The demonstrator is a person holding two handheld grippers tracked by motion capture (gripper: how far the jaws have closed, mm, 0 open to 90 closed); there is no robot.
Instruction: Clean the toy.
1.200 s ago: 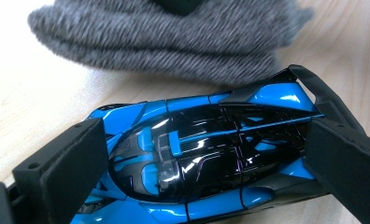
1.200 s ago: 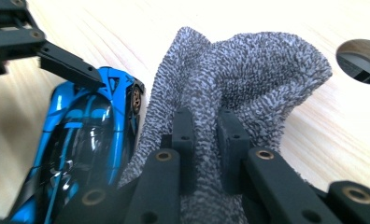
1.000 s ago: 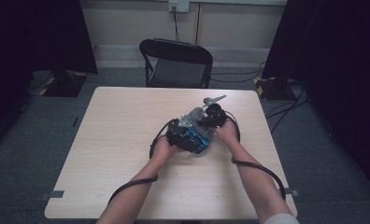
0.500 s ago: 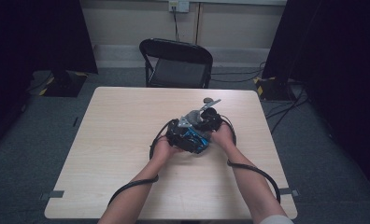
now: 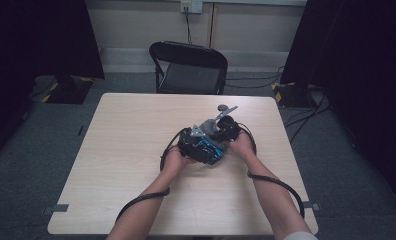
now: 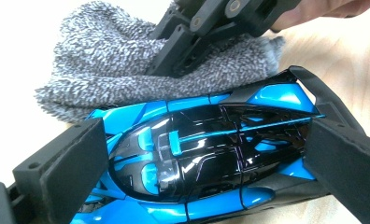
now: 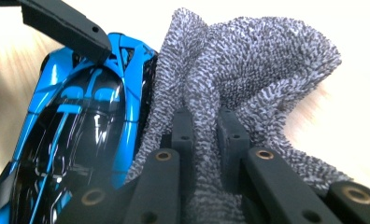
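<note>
The left tongs (image 6: 197, 154) clamp the blue car (image 6: 206, 154) near the surface's (image 5: 136, 150) right edge; the right tongs (image 7: 206, 135), pinching the cloth (image 7: 248, 70), have kept still beside it, so wiping has paused.

A glossy blue and black toy car (image 6: 206, 158) lies lengthwise between the left gripper (image 6: 202, 168)'s two black jaws, whose pads press on its two ends. Just behind it, touching its far side, a grey fuzzy cloth (image 6: 103, 74) is pinched by the right gripper (image 6: 181, 53), which comes down from above.
</note>
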